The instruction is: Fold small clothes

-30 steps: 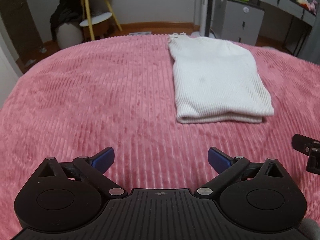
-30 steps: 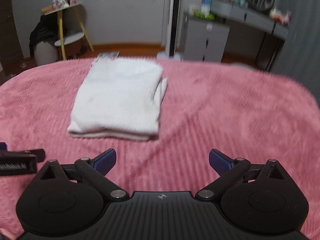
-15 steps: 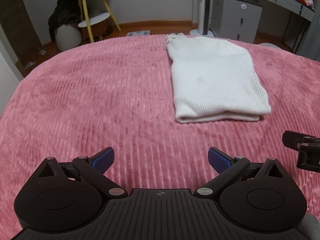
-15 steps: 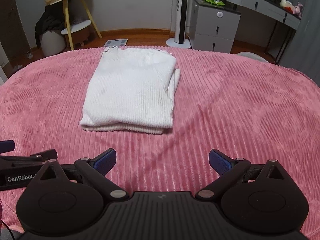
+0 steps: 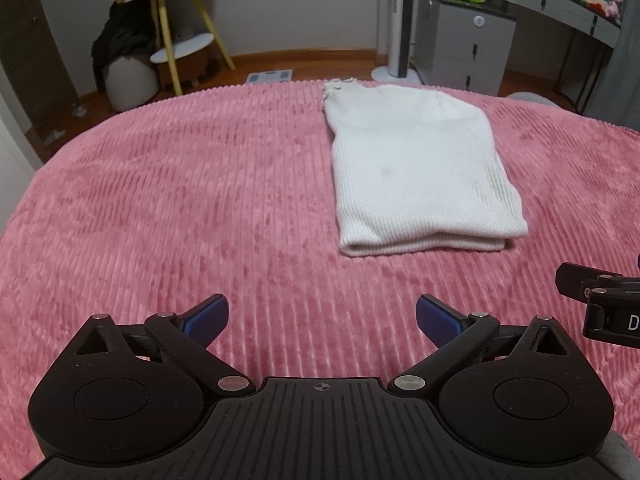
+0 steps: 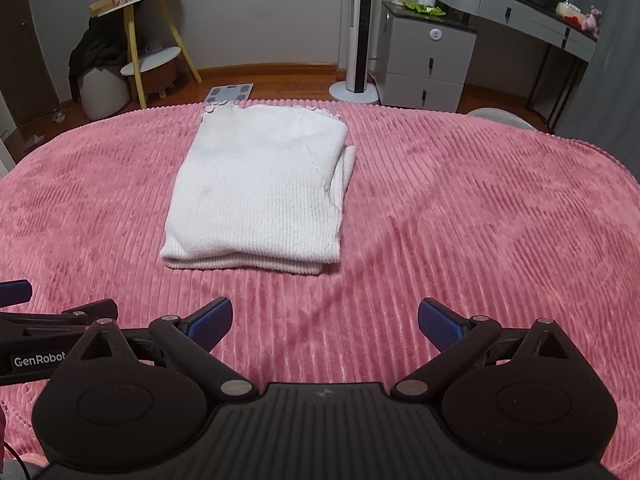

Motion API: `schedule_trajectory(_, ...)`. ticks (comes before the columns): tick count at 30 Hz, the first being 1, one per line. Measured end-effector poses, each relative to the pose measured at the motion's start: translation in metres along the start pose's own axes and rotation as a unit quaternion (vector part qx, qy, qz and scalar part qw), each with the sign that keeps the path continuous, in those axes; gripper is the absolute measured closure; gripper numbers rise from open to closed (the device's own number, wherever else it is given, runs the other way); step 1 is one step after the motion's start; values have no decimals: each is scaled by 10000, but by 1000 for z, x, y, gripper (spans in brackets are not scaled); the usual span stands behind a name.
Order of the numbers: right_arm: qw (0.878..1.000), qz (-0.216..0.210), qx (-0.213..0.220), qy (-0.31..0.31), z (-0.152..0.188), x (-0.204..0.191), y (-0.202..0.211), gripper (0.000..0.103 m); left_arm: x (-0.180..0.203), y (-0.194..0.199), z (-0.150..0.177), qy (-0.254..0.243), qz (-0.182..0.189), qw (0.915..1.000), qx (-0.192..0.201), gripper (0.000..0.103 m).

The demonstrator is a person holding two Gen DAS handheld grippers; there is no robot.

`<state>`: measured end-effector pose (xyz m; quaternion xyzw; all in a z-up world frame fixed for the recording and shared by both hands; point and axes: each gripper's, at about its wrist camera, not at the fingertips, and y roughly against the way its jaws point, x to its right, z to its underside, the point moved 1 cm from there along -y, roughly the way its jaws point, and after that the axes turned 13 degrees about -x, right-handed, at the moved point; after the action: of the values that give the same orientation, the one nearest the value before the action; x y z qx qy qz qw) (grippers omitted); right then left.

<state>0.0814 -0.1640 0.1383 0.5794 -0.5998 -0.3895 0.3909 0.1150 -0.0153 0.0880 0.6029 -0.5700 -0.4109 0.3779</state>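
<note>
A white ribbed knit garment point(image 5: 416, 172) lies folded into a flat rectangle on the pink ribbed bedspread point(image 5: 180, 208); the right wrist view shows the garment point(image 6: 260, 188) a little left of centre. My left gripper point(image 5: 322, 318) hovers open over bare bedspread, well short of the garment's near folded edge, nothing between its blue pads point(image 5: 208, 316). My right gripper point(image 6: 325, 320) is also open and empty, just in front of the garment's near edge. Each gripper shows at the edge of the other's view: the right gripper point(image 5: 600, 304), the left gripper point(image 6: 44, 328).
Beyond the far edge of the bed stand a yellow-legged side table point(image 6: 140, 32), a white pouf with dark clothes point(image 6: 102, 88), a tower fan point(image 6: 358, 28), a grey drawer unit point(image 6: 428, 60) and a dressing table point(image 6: 532, 16). A bathroom scale point(image 6: 230, 92) lies on the wooden floor.
Both grippers have drawn back and lifted slightly, so more of the room shows. The right view has swung right and steadied. The garment has not moved; both grippers stayed open.
</note>
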Motion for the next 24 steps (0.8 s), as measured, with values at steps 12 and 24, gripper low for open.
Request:
schedule_trajectory(12,10000,-58,44,-8,-1,-1,5,4,2,3,-2,-12,32,10000,31,1)
schedule_trajectory(24,9999,-94,53,-42,-1,0,7,4,4,7,-2,-26,73,9999,77,1)
